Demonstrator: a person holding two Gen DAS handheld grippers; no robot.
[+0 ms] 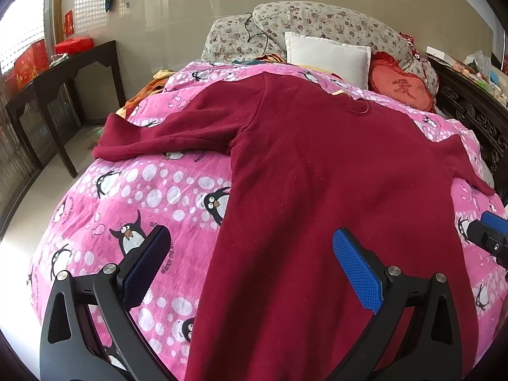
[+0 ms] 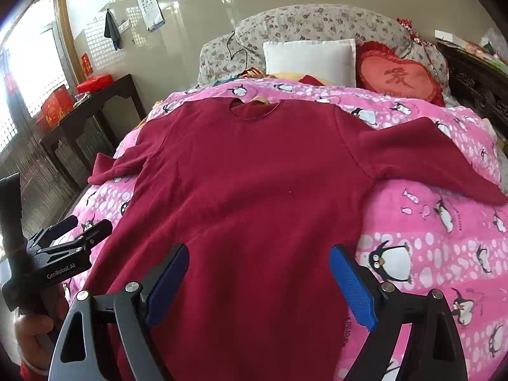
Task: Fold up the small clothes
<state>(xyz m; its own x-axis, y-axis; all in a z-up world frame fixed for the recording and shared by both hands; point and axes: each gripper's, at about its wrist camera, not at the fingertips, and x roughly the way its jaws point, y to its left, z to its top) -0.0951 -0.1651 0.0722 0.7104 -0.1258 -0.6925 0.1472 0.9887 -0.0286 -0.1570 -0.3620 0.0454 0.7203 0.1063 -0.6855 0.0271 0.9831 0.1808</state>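
A dark red long-sleeved top (image 1: 333,190) lies flat on a pink penguin-print quilt (image 1: 143,197), neck away from me, both sleeves spread out sideways. It also shows in the right wrist view (image 2: 254,197). My left gripper (image 1: 250,266) is open and empty, hovering over the top's lower left edge. My right gripper (image 2: 258,282) is open and empty over the top's lower right part. The left gripper also shows in the right wrist view (image 2: 81,227), at the left, held by a hand. The right gripper's tip shows at the right edge of the left wrist view (image 1: 490,235).
A white pillow (image 2: 309,60), a red heart cushion (image 2: 400,76) and floral bedding (image 2: 317,25) lie at the bed's head. A dark side table (image 1: 63,79) with red boxes stands left of the bed. A carved dark headboard (image 1: 476,111) runs along the right.
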